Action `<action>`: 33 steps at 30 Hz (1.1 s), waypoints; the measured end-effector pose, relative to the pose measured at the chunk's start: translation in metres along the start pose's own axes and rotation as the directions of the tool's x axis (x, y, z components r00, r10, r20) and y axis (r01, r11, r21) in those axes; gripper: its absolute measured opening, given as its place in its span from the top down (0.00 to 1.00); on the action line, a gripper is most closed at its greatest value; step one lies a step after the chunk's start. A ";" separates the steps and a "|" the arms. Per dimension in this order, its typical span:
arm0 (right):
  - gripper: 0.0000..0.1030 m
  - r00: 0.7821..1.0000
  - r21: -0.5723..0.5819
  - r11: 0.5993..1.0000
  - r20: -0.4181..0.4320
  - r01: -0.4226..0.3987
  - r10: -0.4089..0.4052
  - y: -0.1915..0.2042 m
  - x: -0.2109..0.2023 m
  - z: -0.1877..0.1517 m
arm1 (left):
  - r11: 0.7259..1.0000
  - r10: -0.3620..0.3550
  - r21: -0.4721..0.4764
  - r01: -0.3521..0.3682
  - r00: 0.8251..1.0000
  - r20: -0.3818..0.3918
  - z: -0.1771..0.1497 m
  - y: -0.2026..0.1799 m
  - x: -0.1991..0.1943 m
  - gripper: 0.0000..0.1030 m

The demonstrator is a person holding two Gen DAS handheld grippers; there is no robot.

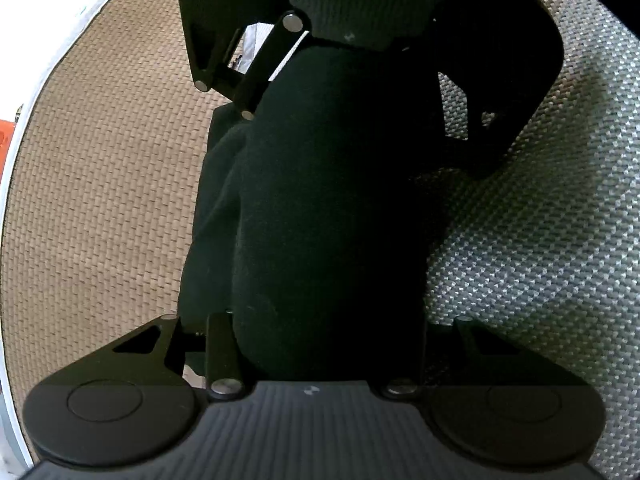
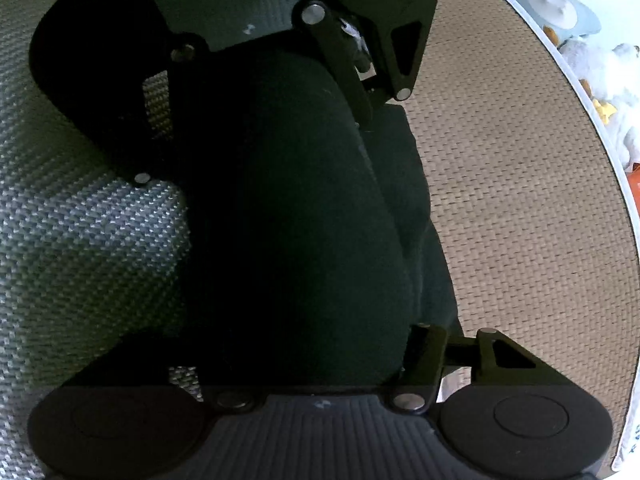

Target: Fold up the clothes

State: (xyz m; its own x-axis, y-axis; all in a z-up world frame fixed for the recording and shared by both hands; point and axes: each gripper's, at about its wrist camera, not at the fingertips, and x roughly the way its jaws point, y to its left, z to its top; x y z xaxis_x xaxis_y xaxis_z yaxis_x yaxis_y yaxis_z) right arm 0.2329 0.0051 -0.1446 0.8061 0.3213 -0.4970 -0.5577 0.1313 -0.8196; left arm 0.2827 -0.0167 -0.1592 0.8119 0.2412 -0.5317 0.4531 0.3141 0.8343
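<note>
Both the left gripper [image 1: 320, 184] and the right gripper [image 2: 304, 184] are matte black, with ribbed grey-black pads, round disc-shaped housings, triangular cut-outs in their linkage arms and silver pivot pins.

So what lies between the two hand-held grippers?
A bunched dark garment fills the whole stretch from the left hand-held gripper to the right hand-held gripper; both wrist views show it.

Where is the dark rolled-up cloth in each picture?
Left wrist view: the dark cloth fills the middle, running from bottom to top between the jaws, tan mat to its left, grey woven fabric to its right.
Right wrist view: the dark cloth is again in the middle, but the grey woven fabric lies left and the tan mat right.
Shared landmark: the tan mat.
</note>
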 end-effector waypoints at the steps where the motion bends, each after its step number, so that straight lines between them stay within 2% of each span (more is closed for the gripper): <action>1: 0.41 1.000 0.004 1.000 0.002 0.003 -0.003 0.001 -0.001 -0.001 | 1.000 0.002 0.001 -0.002 1.000 0.000 -0.001 0.000 0.001 0.54; 12: 0.42 1.000 0.009 1.000 0.009 0.023 -0.023 0.006 -0.005 -0.001 | 0.999 0.047 0.015 -0.047 0.999 -0.008 -0.005 0.005 0.012 0.54; 15: 0.43 0.999 0.009 0.999 0.009 0.031 -0.031 0.004 -0.005 -0.001 | 0.998 0.062 0.004 -0.062 0.998 0.004 -0.002 -0.019 -0.005 0.54; 22: 0.43 0.998 0.025 0.998 0.021 0.052 -0.052 0.003 0.000 -0.004 | 0.995 0.097 -0.026 -0.096 0.994 0.047 -0.010 -0.021 -0.001 0.54; 33: 0.43 0.997 0.053 0.997 0.039 0.057 -0.059 0.006 -0.003 -0.009 | 0.995 0.098 -0.021 -0.097 0.995 0.027 -0.004 -0.011 0.006 0.54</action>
State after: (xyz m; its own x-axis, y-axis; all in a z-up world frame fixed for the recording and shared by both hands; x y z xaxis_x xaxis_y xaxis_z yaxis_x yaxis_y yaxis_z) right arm 0.2289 -0.0036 -0.1502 0.8291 0.3496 -0.4363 -0.5207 0.1988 -0.8303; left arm 0.2810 -0.0155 -0.1717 0.8619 0.2458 -0.4436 0.3642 0.3088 0.8787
